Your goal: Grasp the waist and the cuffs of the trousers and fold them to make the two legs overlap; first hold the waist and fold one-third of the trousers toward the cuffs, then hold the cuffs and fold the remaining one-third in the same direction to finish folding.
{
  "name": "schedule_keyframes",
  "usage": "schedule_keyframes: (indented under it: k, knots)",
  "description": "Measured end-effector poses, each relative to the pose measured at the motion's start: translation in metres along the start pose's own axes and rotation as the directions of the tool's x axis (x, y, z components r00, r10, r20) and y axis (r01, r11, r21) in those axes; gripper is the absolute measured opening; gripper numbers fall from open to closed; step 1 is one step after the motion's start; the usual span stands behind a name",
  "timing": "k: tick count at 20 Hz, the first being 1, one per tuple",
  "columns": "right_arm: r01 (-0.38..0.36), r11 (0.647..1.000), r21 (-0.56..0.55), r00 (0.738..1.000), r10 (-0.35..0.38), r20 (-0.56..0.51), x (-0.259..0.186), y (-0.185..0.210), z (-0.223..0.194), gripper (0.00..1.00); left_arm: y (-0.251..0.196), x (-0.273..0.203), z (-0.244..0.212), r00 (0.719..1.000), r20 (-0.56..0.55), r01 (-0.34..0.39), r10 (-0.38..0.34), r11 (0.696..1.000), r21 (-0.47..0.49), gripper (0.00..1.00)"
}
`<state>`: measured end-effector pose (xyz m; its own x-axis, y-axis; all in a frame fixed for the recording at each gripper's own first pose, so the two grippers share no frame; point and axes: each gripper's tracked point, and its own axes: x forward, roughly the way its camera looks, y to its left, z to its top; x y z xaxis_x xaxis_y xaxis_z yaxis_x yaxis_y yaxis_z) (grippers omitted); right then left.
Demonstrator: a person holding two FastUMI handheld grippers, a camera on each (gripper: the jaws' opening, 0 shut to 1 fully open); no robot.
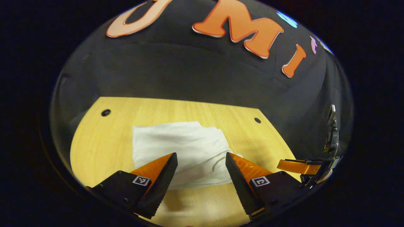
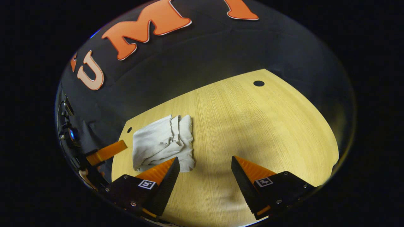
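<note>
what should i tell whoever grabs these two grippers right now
Left gripper: open, holding nothing, above the trousers' near edge.
Right gripper: open, holding nothing, over bare table, the trousers to its left.
Trousers: white, lying in a compact folded bundle on the wooden table; neither gripper touches them.
Done: the folds appear finished, judging by the small stacked bundle.
Left: probably nothing beyond checking that the edges line up; one edge looks bunched in the right gripper view.

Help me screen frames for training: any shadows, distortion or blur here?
Left gripper view: sharp; fisheye bends the wooden table edges; soft shadow under the folded white trousers. Right gripper view: broad dim shadow across the table right of the trousers; no glare.
</note>
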<state>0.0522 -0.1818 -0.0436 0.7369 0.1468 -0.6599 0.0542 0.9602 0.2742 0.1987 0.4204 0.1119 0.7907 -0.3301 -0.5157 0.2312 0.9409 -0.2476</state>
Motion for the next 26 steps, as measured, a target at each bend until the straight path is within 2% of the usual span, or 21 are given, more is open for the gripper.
schedule_keyframes:
  k: [3,4,6,10,14,16,18,22,26]
  knots:
    - [-0.039,0.997,-0.071,0.995,0.045,0.090,-0.010,0.023,0.025,0.98,0.007,-0.012,0.002,0.989,0.125,-0.086,0.081,0.996,0.038,1.00]
    - [-0.054,0.996,-0.077,0.991,0.063,0.120,-0.014,0.030,0.034,0.98,0.015,-0.011,0.006,0.981,0.164,-0.113,0.105,0.993,0.045,0.97]
    - [-0.072,0.994,-0.081,0.980,0.086,0.181,-0.024,0.041,0.050,0.98,0.013,-0.010,0.004,0.967,0.224,-0.137,0.122,0.989,0.052,1.00]
    - [-0.034,0.994,-0.099,0.953,0.062,0.296,-0.048,0.042,0.081,0.98,0.013,-0.008,0.007,0.924,0.326,-0.226,0.200,0.973,0.044,1.00]
    - [0.004,0.990,-0.138,0.911,0.054,0.408,-0.081,0.036,0.106,0.98,0.015,-0.019,0.008,0.879,0.381,-0.309,0.287,0.951,-0.001,1.00]
    - [0.022,0.989,-0.148,0.889,0.048,0.454,-0.090,0.029,0.113,0.98,0.018,-0.037,0.019,0.859,0.414,-0.322,0.301,0.946,-0.020,1.00]
    - [0.042,0.989,-0.142,0.878,0.031,0.477,-0.096,0.020,0.116,0.98,0.023,-0.044,0.024,0.848,0.429,-0.332,0.312,0.943,-0.029,1.00]
    - [0.074,0.986,-0.149,0.875,0.007,0.485,-0.100,0.010,0.116,0.98,0.024,-0.048,0.024,0.850,0.416,-0.332,0.324,0.942,-0.056,0.99]
    - [0.053,0.988,-0.144,0.875,0.023,0.483,-0.105,0.014,0.112,0.98,0.025,-0.052,0.023,0.849,0.421,-0.329,0.320,0.943,-0.054,1.00]
